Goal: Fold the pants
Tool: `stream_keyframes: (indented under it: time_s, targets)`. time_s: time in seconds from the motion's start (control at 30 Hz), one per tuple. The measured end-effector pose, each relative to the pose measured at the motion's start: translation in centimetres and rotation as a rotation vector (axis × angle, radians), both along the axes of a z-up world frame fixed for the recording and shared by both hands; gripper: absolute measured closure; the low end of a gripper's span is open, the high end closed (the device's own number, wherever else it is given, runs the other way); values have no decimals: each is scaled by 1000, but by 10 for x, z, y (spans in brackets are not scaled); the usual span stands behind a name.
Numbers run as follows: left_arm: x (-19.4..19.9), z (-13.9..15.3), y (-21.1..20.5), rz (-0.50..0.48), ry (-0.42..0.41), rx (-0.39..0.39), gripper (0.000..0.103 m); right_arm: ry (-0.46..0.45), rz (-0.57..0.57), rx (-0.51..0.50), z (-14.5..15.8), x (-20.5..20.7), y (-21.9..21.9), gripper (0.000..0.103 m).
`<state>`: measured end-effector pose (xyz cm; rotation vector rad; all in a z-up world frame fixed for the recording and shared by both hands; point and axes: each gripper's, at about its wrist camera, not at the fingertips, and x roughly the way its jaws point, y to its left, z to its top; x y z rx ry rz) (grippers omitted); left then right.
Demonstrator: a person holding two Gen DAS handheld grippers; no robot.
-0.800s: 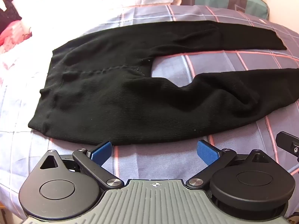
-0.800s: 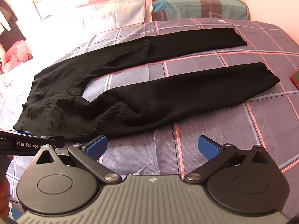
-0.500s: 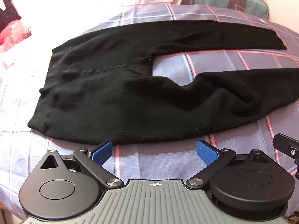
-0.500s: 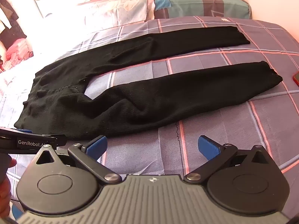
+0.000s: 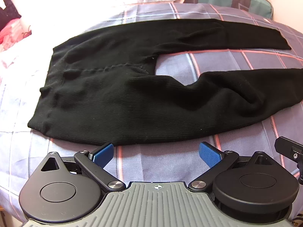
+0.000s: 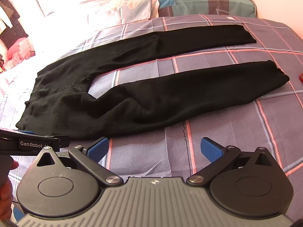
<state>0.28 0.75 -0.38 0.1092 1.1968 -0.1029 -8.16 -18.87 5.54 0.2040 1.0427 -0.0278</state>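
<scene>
One pair of black pants [image 5: 117, 102] lies flat on the bed [image 5: 170, 162], waistband to the left, two legs running off to the right. The far leg [image 6: 189, 39] is pretty straight, the near leg [image 6: 189, 94] has a kink around the knee, and there's a wedge of plaid bedspread showing between them. Two pillows up at the head end: a pale floral pillow [image 6: 121, 9] and a teal patchwork pillow [image 6: 206, 1]. There's also a sliver of something red [image 6: 301, 77] at the right edge of the right wrist view; can't tell what it is.

Two tools. The left tool [image 5: 157, 154] has its blue pads spread wide with nothing between them, hovering right at the near edge of the pants below the seat area. The right tool [image 6: 155, 149] is just as wide open and empty, over bare bedspread a bit short of the near leg's lower edge. The left tool's side also pokes into the right view at the waistband corner.

Room-wise, there's a strip of free bedspread along the whole near edge of the pants, and more open bed past the leg cuffs on the right.

Compared to a moment ago, barely anything has changed: the pants are in the same spot, both tools are spread the same, and the right view has just drifted slightly.
</scene>
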Motion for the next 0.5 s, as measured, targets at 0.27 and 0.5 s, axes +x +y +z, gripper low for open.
stream_keyframes:
  time_s: [0.27,0.5]
  targets:
    - [0,-2,-4,-5,8,10,0,8,-5,19,-3,-3,-2,0]
    - [-2,-4,-5,-10,7,14,0,9,14,34,-3,-3,1,0]
